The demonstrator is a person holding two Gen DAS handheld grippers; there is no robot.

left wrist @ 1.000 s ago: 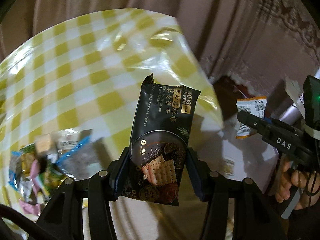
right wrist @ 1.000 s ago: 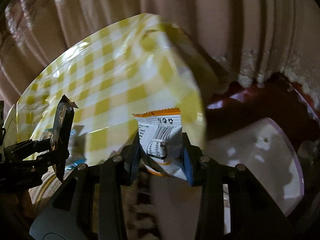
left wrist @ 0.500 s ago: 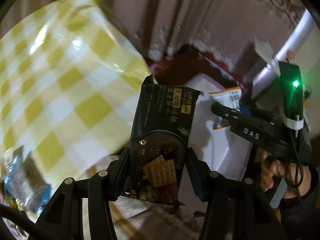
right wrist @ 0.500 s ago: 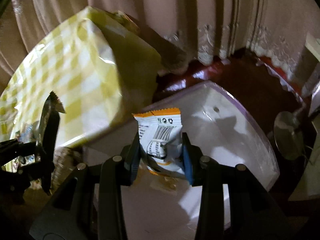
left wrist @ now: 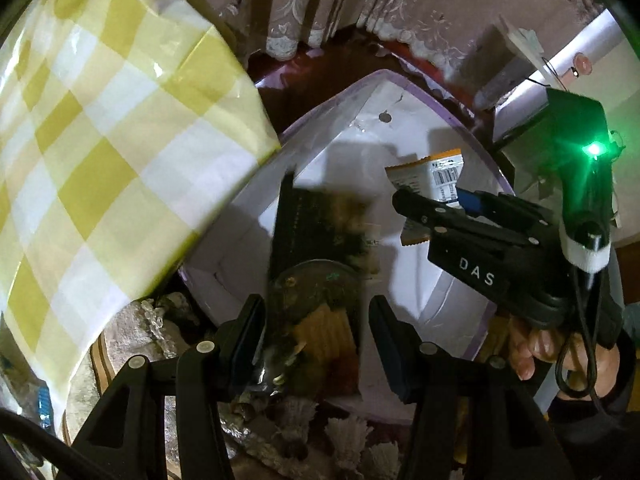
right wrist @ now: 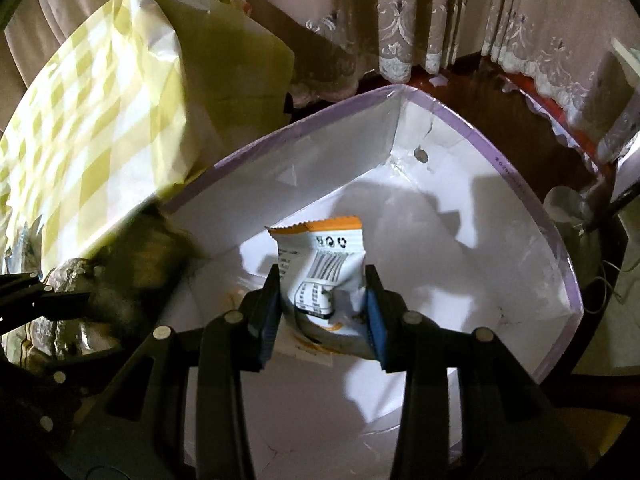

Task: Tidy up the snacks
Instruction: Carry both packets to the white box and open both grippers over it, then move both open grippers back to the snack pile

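A black cracker packet, blurred, stands upright between the fingers of my left gripper, which is shut on its lower part. It hangs over an open white box with a lilac rim. My right gripper is shut on a white and orange snack packet inside the mouth of the same box. In the left wrist view the right gripper reaches in from the right with that packet, and a person's hand holds it.
A table under a yellow checked cloth overhangs the box on the left. Lace-edged curtains hang behind, above a dark red floor. A fringed rug lies at the box's near side. Loose wrappers show at the far left edge.
Both grippers swung off the table's edge to the right and down over the white box, tilting to point more steeply down. Each still holds its packet. The black packet now looks blurred.
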